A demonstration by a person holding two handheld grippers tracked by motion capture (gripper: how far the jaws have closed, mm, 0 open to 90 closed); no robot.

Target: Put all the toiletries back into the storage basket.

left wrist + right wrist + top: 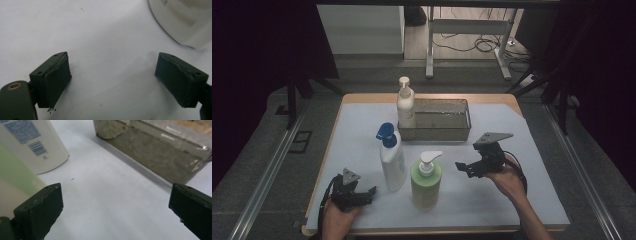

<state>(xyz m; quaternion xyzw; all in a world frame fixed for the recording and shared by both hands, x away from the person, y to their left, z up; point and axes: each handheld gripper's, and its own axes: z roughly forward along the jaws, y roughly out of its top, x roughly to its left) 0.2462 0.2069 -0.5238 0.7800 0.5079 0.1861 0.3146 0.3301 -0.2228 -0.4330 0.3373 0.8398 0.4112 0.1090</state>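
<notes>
three pump bottles stand on the white table cover (522, 200): one green bottle (426, 184) at the front, one white bottle with blue pump (392, 159) just beside it on its left, and one cream bottle (406, 104) farther back, touching the left end of the one metal tray (447, 132). there are two grippers. the left gripper (368, 192) is low at the front left corner, jaws apart, holding nothing. the right gripper (460, 166) is near the green bottle on its right side, jaws wide apart, also holding nothing.
</notes>
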